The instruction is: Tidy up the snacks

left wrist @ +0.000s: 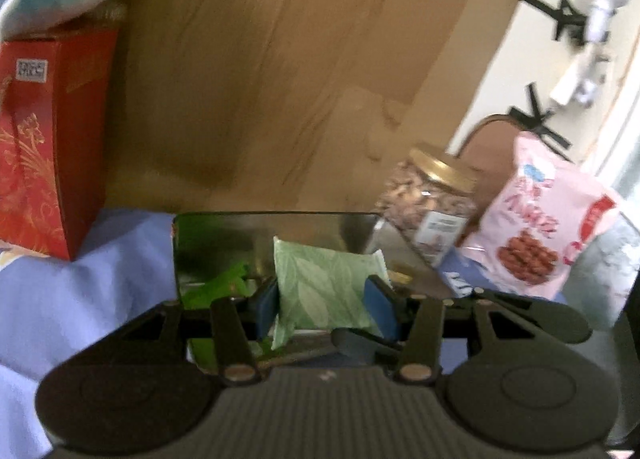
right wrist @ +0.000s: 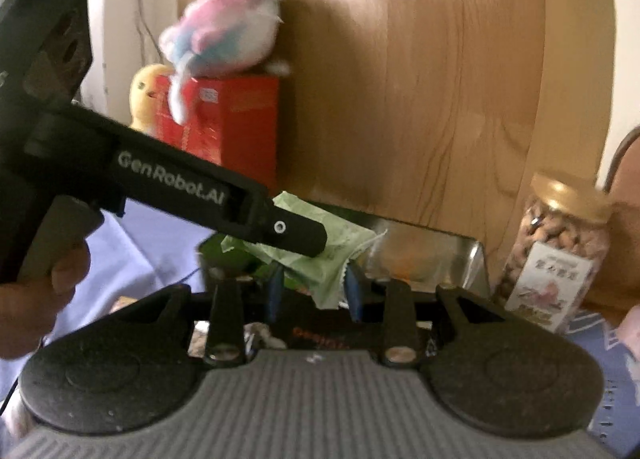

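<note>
We have the pale green snack packet (left wrist: 320,283) pinched from both sides, left hand-held gripper (left wrist: 326,309) and right hand-held gripper (right wrist: 314,291) each clamped on it, above the metal tray (left wrist: 256,227). Next, probably, lower it in and release; blur hides the contact.

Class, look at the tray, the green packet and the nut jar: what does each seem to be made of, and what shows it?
Tray: probably polished metal; its walls mirror nearby colours.
Green packet: likely thin plastic or paper wrap; matte, leaf-printed, crimped edge.
Nut jar: clear plastic or glass, nuts visible inside; gold lid, perhaps metal.
</note>
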`<action>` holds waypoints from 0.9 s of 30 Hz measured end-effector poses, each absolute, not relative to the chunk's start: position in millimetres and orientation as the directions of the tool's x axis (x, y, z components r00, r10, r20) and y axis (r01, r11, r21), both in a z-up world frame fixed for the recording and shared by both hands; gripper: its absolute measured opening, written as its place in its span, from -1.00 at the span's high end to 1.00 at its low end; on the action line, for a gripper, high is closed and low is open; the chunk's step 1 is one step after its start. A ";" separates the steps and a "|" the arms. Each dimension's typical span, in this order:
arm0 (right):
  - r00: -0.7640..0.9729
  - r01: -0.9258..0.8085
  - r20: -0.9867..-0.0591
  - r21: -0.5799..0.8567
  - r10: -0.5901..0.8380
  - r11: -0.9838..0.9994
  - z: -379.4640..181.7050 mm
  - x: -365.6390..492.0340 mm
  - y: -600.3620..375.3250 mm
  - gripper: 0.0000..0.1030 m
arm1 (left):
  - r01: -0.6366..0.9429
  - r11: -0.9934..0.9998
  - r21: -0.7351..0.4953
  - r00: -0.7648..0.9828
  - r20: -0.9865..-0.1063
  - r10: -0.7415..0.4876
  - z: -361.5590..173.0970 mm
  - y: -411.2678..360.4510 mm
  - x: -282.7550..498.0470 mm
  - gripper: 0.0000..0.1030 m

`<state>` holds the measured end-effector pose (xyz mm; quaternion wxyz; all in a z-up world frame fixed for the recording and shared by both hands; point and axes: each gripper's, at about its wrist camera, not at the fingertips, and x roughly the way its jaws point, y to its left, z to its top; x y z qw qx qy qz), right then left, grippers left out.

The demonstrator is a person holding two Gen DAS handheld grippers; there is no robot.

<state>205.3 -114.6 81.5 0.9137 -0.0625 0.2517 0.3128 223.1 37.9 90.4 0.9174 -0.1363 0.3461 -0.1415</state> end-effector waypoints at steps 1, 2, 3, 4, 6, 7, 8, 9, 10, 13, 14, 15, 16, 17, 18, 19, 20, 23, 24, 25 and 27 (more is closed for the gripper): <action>0.677 -0.599 -0.507 0.044 0.534 0.800 78.9 210.1 -113.1 0.29 | 0.160 0.924 -0.348 0.720 -0.599 -0.351 87.8 38.2 227.9 0.09; 0.675 -0.596 -0.512 0.046 0.531 0.802 76.9 213.9 -111.6 0.28 | 0.156 0.924 -0.349 0.718 -0.602 -0.348 84.9 39.0 230.4 0.08; 0.673 -0.594 -0.516 0.050 0.530 0.803 75.1 217.1 -110.8 0.25 | 0.153 0.924 -0.350 0.717 -0.604 -0.348 83.3 39.9 233.9 0.09; 0.674 -0.590 -0.518 0.052 0.527 0.805 73.4 219.1 -109.7 0.24 | 0.150 0.925 -0.348 0.717 -0.606 -0.345 81.2 39.6 236.8 0.09; 0.681 -0.578 -0.519 0.051 0.517 0.814 70.1 222.0 -107.2 0.18 | 0.142 0.930 -0.339 0.720 -0.609 -0.332 78.3 38.3 241.1 0.03; 0.686 -0.570 -0.519 0.052 0.510 0.820 69.5 222.2 -106.6 0.05 | 0.139 0.932 -0.336 0.718 -0.614 -0.328 77.1 38.3 242.8 -0.04; 0.694 -0.558 -0.518 0.052 0.500 0.828 69.4 222.5 -107.1 -0.04 | 0.132 0.934 -0.332 0.712 -0.624 -0.322 75.7 38.6 244.0 -0.08; 0.702 -0.544 -0.516 0.054 0.490 0.837 70.2 222.4 -108.4 -0.18 | 0.128 0.935 -0.330 0.706 -0.632 -0.320 76.3 39.0 242.9 -0.09; 0.708 -0.536 -0.512 0.059 0.486 0.842 71.9 219.5 -111.8 -0.23 | 0.132 0.934 -0.333 0.703 -0.633 -0.325 77.2 40.8 239.7 -0.12; 0.711 -0.536 -0.496 0.075 0.498 0.841 79.3 204.3 -127.0 -0.23 | 0.143 0.922 -0.359 0.720 -0.602 -0.346 84.6 58.9 212.9 -0.25; 0.715 -0.535 -0.486 0.082 0.503 0.841 82.1 196.7 -132.6 -0.23 | 0.141 0.916 -0.376 0.725 -0.591 -0.354 86.9 67.7 200.7 -0.22; 0.715 -0.533 -0.479 0.098 0.509 0.841 84.0 188.5 -138.9 -0.23 | 0.153 0.902 -0.404 0.728 -0.571 -0.380 87.7 76.6 188.8 -0.19; 0.706 -0.533 -0.477 0.130 0.524 0.836 85.0 181.1 -145.0 -0.22 | 0.169 0.880 -0.444 0.730 -0.543 -0.415 88.5 86.0 173.7 -0.23; 0.682 -0.537 -0.479 0.186 0.553 0.823 83.9 175.0 -150.4 -0.22 | 0.145 0.876 -0.460 0.735 -0.542 -0.407 87.8 93.4 159.0 -0.28; 0.637 -0.540 -0.490 0.268 0.596 0.798 79.5 172.4 -152.7 -0.22 | 0.123 0.878 -0.463 0.742 -0.545 -0.391 85.7 98.3 145.9 -0.28; 0.585 -0.536 -0.507 0.345 0.633 0.771 72.4 171.5 -153.0 -0.19 | 0.112 0.875 -0.472 0.746 -0.542 -0.387 81.5 103.1 131.6 -0.28; 0.538 -0.522 -0.525 0.406 0.659 0.750 63.1 170.4 -150.9 -0.14 | 0.106 0.865 -0.490 0.746 -0.536 -0.395 78.0 107.2 121.0 -0.28; 0.493 -0.485 -0.565 0.453 0.662 0.748 39.3 167.9 -136.8 0.00 | 0.063 0.835 -0.546 0.725 -0.550 -0.414 57.1 117.5 95.5 -0.28; 0.486 -0.473 -0.571 0.466 0.662 0.748 33.3 168.3 -132.3 0.06 | 0.043 0.840 -0.541 0.712 -0.573 -0.406 49.6 119.1 91.2 -0.28; 0.472 -0.462 -0.573 0.486 0.670 0.741 28.4 169.0 -128.4 0.27 | 0.021 0.847 -0.531 0.700 -0.597 -0.392 44.2 120.9 89.0 -0.28; 0.472 -0.447 -0.565 0.508 0.677 0.736 25.8 164.7 -124.5 0.61 | -0.009 0.850 -0.527 0.683 -0.624 -0.379 34.5 125.0 83.7 -0.23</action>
